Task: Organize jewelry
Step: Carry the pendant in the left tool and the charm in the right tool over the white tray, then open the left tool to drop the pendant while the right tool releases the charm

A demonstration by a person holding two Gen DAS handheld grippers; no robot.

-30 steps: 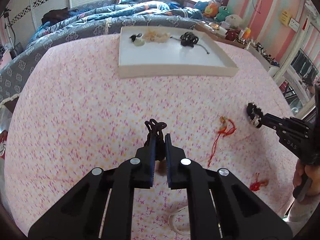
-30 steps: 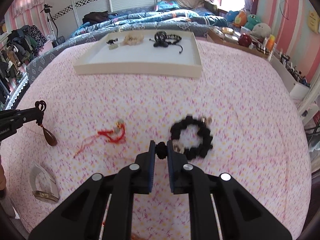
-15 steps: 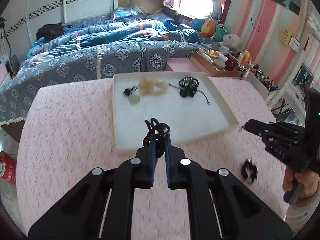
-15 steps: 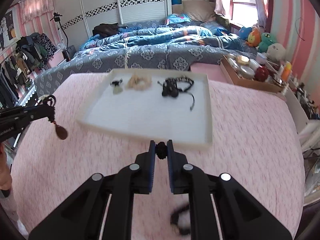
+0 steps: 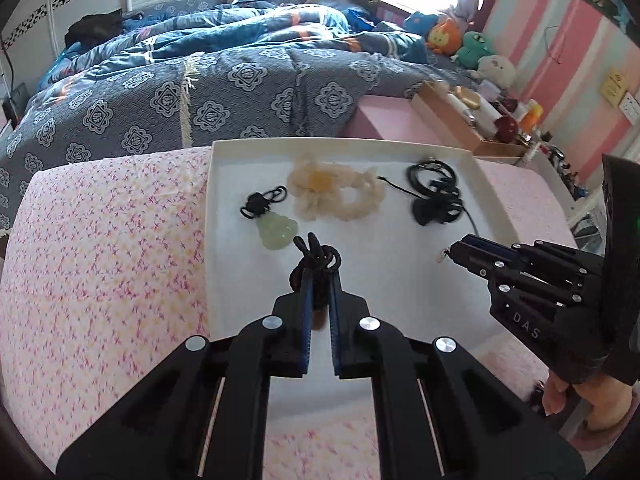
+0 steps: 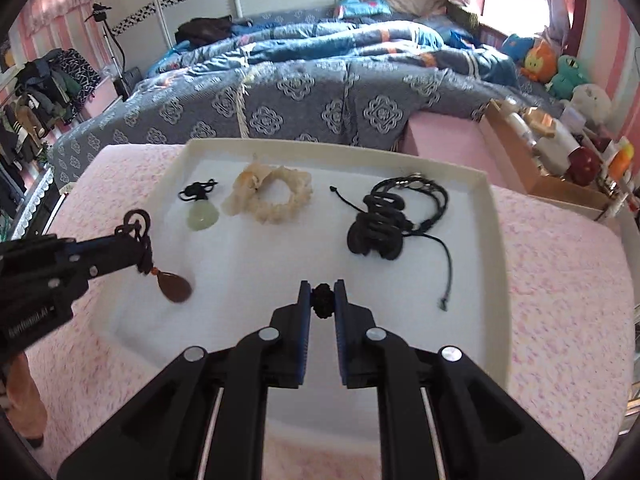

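Pendant (image 6: 174,286) and bead bracelet (image 6: 322,300) now over tray (image 6: 494,216), gripped by left claw (image 5: 319,276), right claw (image 6: 322,298)

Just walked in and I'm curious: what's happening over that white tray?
A person is sorting jewelry into the white tray on the pink bedspread. The left gripper holds a brown pendant by its dark cord over the tray; the right gripper pinches a black bead bracelet. A jade pendant, cream bracelet and black cords already lie inside.

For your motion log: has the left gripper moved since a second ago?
Yes. The left gripper went forward from the pink sheet to over the white tray.
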